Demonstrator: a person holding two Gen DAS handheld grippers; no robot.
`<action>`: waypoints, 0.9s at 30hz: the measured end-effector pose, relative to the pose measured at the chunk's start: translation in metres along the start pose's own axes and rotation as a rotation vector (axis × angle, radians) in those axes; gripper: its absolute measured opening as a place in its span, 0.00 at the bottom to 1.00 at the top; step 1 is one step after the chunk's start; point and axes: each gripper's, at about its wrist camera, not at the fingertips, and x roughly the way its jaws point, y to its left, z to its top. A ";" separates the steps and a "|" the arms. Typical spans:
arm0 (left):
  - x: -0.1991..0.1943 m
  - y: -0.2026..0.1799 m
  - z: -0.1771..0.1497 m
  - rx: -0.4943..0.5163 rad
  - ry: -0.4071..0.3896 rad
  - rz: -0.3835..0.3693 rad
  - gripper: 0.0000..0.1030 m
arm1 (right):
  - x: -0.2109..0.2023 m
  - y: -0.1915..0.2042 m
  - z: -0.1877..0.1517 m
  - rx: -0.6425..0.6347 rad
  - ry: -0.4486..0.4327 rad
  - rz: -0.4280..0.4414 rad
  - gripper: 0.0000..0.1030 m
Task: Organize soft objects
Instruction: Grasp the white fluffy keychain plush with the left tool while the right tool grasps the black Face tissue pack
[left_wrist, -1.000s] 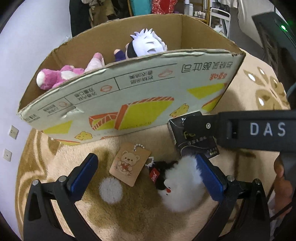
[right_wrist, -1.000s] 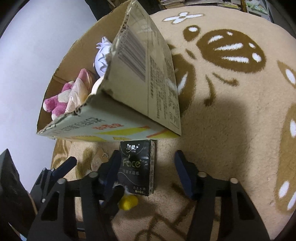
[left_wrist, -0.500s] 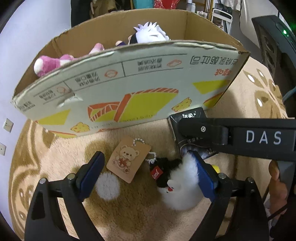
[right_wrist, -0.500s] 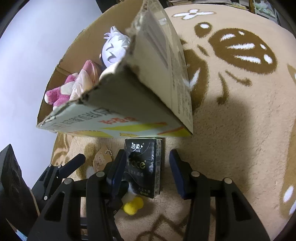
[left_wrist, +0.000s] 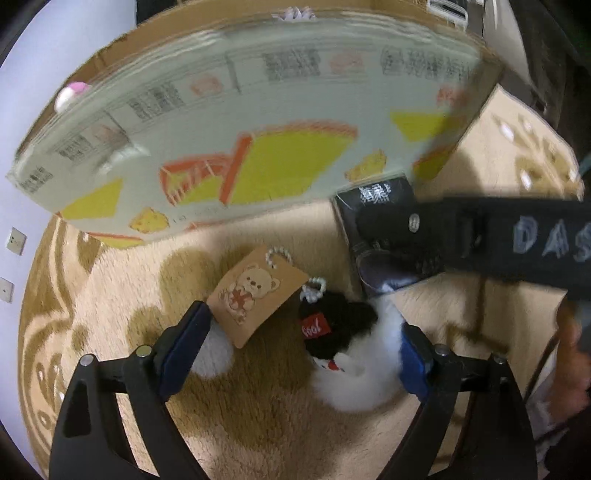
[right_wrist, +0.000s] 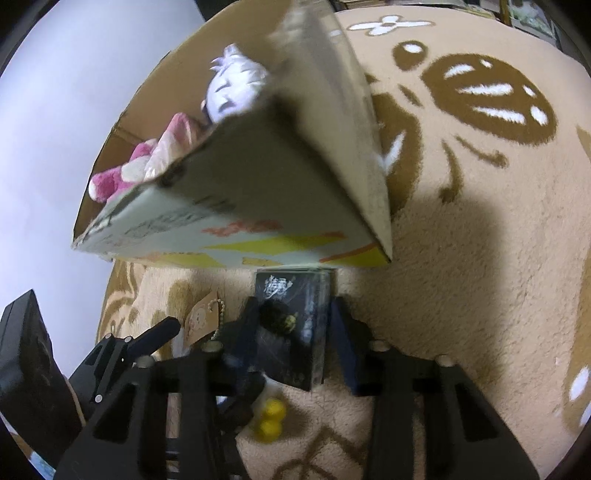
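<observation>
Left wrist view shows the left tool (left_wrist: 299, 339) held low over the tan patterned carpet (left_wrist: 258, 417), its blue-padded jaws apart on either side of a black-and-white fluffy plush keychain (left_wrist: 351, 343) whose brown paper bear tag (left_wrist: 255, 291) lies on the pile; the right pad touches the white fur, while the left pad sits beside a white pompom (left_wrist: 214, 354). Right wrist view shows the right tool (right_wrist: 295, 332) angled down toward the carpet, its jaws drawn close against both sides of a black tissue pack (right_wrist: 295, 321) that lies just in front of a printed cardboard box (right_wrist: 258, 192). Inside that box rest a pink plush bear (right_wrist: 122, 177) and a white-haired plush doll (right_wrist: 236, 88).
</observation>
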 end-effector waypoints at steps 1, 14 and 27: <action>-0.001 -0.002 -0.001 0.009 -0.012 0.003 0.81 | 0.001 0.002 -0.001 -0.005 -0.002 0.005 0.32; -0.019 -0.007 -0.008 0.014 -0.057 -0.033 0.31 | -0.016 0.010 -0.007 -0.030 -0.070 -0.026 0.24; -0.056 0.012 -0.007 -0.024 -0.135 0.078 0.31 | -0.048 0.004 -0.014 -0.034 -0.125 -0.068 0.23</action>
